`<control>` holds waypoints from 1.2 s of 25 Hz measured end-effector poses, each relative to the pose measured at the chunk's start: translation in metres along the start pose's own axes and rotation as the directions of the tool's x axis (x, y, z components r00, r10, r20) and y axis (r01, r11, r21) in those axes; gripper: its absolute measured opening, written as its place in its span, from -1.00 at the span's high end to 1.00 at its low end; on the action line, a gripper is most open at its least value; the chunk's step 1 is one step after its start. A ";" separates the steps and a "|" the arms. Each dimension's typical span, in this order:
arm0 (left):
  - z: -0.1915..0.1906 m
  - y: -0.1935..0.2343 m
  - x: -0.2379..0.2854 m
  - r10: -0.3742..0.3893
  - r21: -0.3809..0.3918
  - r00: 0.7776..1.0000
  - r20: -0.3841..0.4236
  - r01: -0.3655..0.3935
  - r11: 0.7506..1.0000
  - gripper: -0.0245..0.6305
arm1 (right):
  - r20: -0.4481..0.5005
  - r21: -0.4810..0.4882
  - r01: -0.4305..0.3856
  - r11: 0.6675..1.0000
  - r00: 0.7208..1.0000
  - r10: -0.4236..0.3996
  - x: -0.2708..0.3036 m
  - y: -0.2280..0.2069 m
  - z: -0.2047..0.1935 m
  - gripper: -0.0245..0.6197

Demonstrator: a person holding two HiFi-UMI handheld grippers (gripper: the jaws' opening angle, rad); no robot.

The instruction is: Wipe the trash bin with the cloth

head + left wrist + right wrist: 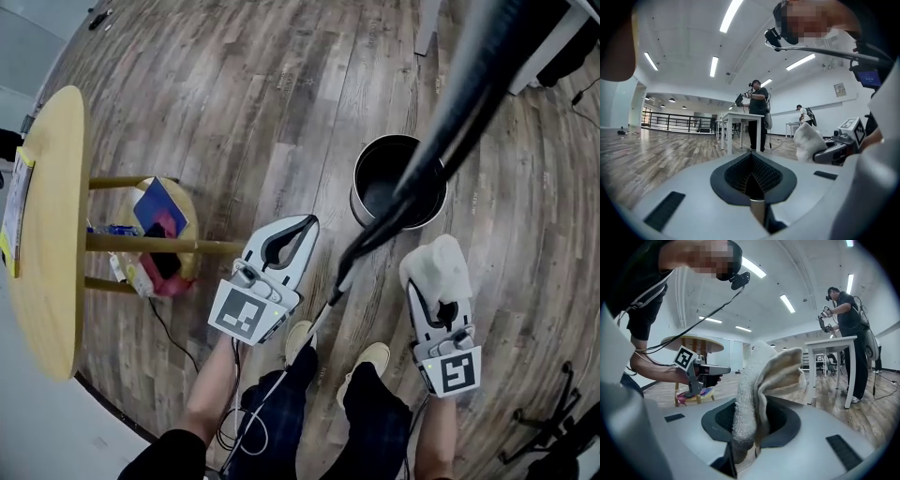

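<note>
Our right claw [745, 446] is clamped on the white cloth [761, 380], which bunches up and out past its jaws. Our left claw [752, 180] has its jaws together, with nothing between them. The dark trash bin [398, 183] stands upright on the wood floor [262, 112], just ahead of the cloth but not touching it.

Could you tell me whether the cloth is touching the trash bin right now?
Apart. The right gripper view shows the cloth raised in open air, no trash bin against it.
</note>
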State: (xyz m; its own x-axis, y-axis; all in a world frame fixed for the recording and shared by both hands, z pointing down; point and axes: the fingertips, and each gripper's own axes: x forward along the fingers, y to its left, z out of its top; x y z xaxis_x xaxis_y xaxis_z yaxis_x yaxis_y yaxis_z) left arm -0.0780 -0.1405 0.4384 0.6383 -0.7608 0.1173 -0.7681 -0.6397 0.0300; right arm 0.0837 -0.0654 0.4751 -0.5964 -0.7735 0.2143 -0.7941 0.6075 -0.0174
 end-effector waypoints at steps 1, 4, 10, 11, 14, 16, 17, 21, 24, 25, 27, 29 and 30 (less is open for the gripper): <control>-0.014 0.002 0.002 0.001 0.003 1.000 0.005 -0.001 1.000 0.93 | -0.004 -0.008 -0.005 1.000 1.000 0.005 0.006 0.001 -0.013 0.62; -0.052 0.007 0.008 0.015 -0.007 1.000 0.028 -0.014 1.000 0.93 | 0.028 -0.017 -0.023 1.000 0.999 0.023 0.022 0.008 -0.045 0.62; -0.112 0.006 0.018 0.010 -0.048 0.999 0.051 -0.007 0.999 0.93 | 0.059 -0.011 -0.026 1.000 0.998 0.026 0.045 0.016 -0.101 0.62; -0.120 0.006 0.019 0.008 -0.057 0.999 0.051 -0.005 0.998 0.93 | 0.060 -0.008 -0.025 1.000 0.998 0.025 0.048 0.018 -0.109 0.62; -0.144 0.009 0.019 0.012 -0.070 0.999 0.044 -0.009 0.998 0.93 | 0.066 -0.011 -0.026 1.000 0.997 0.027 0.058 0.020 -0.129 0.62; -0.157 0.010 0.019 0.013 -0.069 0.999 0.033 -0.010 0.998 0.93 | 0.062 -0.022 -0.029 0.999 0.998 0.031 0.065 0.021 -0.142 0.62; -0.162 0.010 0.020 0.012 -0.069 1.000 0.027 -0.010 0.998 0.93 | 0.058 -0.033 -0.031 0.999 0.998 0.033 0.069 0.022 -0.148 0.62; -0.174 0.012 0.020 0.010 -0.075 1.000 0.012 -0.009 0.997 0.93 | 0.054 -0.085 -0.048 0.995 0.997 0.052 0.097 0.032 -0.165 0.62; -0.182 0.014 0.020 0.010 -0.056 1.000 -0.008 -0.010 0.998 0.93 | -0.034 -0.159 -0.083 0.984 0.996 0.078 0.115 0.043 -0.187 0.62; -0.184 0.015 0.021 0.011 -0.053 1.000 -0.013 -0.011 0.999 0.93 | -0.059 -0.166 -0.096 0.981 0.994 0.087 0.120 0.046 -0.192 0.62; -0.187 0.016 0.022 0.014 -0.053 1.000 -0.017 -0.015 0.998 0.93 | -0.077 -0.159 -0.113 0.981 0.992 0.102 0.130 0.050 -0.199 0.62; -0.189 0.019 0.026 0.018 -0.048 1.000 -0.015 -0.019 0.999 0.93 | -0.079 -0.157 -0.127 0.979 0.990 0.116 0.140 0.053 -0.203 0.62; -0.190 0.021 0.027 0.019 -0.039 1.000 -0.013 -0.019 0.999 0.93 | -0.079 -0.158 -0.132 0.979 0.990 0.121 0.145 0.054 -0.204 0.62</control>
State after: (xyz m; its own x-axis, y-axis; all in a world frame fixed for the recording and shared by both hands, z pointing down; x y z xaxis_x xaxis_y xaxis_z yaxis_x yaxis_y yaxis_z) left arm -0.0864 -0.1538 0.6303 0.6229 -0.7714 0.1305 -0.7817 -0.6201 0.0659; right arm -0.0219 -0.1080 0.7049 -0.6768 -0.6780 0.2868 -0.6800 0.7250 0.1093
